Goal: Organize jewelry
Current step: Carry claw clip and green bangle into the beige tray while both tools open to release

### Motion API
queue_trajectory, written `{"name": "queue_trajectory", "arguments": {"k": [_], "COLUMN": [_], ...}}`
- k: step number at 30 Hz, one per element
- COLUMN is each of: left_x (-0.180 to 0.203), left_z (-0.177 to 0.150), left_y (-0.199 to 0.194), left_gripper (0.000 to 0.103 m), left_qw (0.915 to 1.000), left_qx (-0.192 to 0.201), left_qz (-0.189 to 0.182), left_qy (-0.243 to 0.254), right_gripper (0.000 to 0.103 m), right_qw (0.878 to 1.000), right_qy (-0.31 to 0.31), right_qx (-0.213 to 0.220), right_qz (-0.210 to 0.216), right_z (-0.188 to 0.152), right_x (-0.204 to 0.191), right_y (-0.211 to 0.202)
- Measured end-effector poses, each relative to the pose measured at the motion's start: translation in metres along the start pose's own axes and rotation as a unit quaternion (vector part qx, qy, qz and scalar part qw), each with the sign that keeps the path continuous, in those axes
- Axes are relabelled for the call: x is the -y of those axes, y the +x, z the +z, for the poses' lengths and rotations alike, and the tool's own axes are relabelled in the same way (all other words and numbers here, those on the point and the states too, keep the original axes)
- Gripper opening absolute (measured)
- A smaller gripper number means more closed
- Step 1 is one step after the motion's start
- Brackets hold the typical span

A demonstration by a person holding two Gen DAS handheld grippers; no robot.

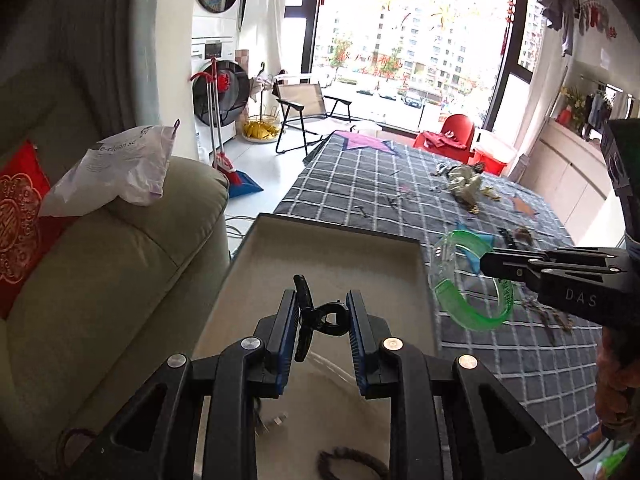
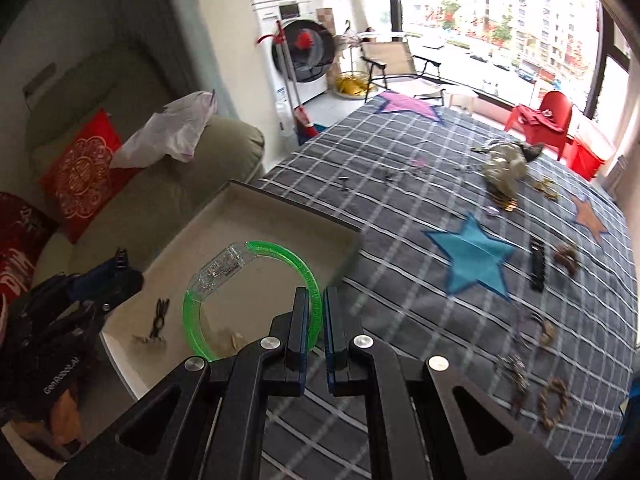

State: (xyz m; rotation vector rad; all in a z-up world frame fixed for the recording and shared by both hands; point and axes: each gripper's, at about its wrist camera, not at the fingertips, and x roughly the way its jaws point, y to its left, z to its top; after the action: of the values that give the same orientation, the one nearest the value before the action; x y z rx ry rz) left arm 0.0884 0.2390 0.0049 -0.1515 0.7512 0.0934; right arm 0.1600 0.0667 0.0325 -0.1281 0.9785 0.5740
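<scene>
Gripping a black clip (image 1: 310, 314) between my left gripper's (image 1: 322, 320) fingers, I am holding it above the box (image 1: 280, 236). My right gripper (image 2: 316, 320) is pinching the green bangle (image 2: 256, 292), which is hanging over the box's right edge. Farther along the checked cloth (image 2: 400, 208), a black comb (image 2: 537, 264) and brown rings are lying near the blue star (image 2: 472, 256), and a gold heap (image 2: 502, 174) is sitting near the far-right edge.

Green sofa (image 1: 120, 272) carries a red cushion (image 1: 20, 220) and a plastic bag (image 1: 116, 168). Washing machine (image 1: 216, 88), broom (image 1: 218, 120), folding chair (image 1: 304, 108) stand near the window (image 1: 404, 32). Red chair (image 2: 544, 120) beyond the bed.
</scene>
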Motion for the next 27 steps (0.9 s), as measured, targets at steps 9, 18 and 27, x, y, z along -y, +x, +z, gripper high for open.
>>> {"name": "queue_trajectory", "arguments": {"k": [9,18,27], "left_x": [-0.011,-0.011,-0.021], "left_z": [0.019,0.025,0.029], "left_y": [0.057,0.109,0.14], "left_gripper": [0.026,0.026,0.026], "left_qw": [0.999,0.9966,0.9935], "left_qx": [-0.042,-0.078,-0.11], "left_qz": [0.01,0.015,0.027], "left_qy": [0.011,0.023,0.01], "right_gripper": [0.007,0.007,0.007], "right_qw": [0.999,0.997,0.996], "right_qy": [-0.004,0.01,0.021], "right_qx": [-0.037,-0.076,-0.088], "right_qz": [0.002,-0.006,-0.022], "right_z": [0.026,0.037,0.04], "right_x": [-0.006,0.004,0.015], "right_y": [0.059,0.119,0.148]}}
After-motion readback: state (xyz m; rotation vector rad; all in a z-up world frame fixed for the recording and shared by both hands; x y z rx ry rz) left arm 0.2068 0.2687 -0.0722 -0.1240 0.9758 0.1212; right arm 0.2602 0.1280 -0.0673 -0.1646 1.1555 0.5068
